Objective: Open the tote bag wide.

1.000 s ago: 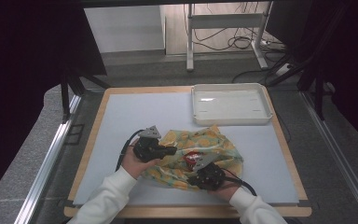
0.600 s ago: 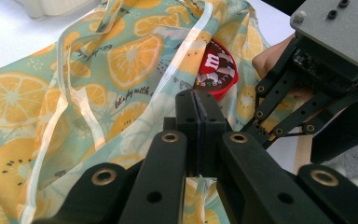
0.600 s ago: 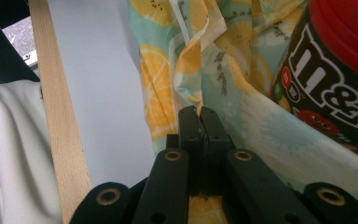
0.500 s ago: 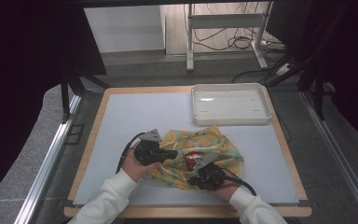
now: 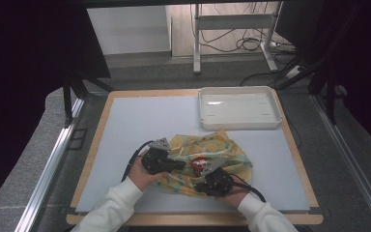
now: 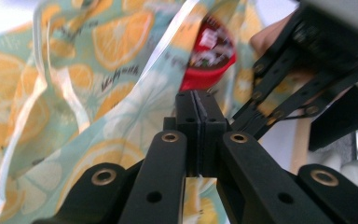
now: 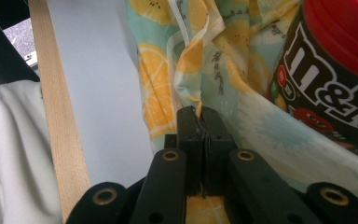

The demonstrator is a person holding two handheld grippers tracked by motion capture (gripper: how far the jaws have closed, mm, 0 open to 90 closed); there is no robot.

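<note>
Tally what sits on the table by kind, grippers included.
Orange-print bag: 1
Red-lidded candy jar: 1
White tray: 1
Grippers, left gripper and right gripper: 2
Total: 5

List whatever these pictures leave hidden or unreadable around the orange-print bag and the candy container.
- Candy container: in the right gripper view its lid and right side are cut off by the frame edge; in the left gripper view it is blurred, label unreadable.
- Orange-print bag: in the high view the left gripper and right gripper cover its near edge.
- White tray: any contents are too small to tell in the high view.
</note>
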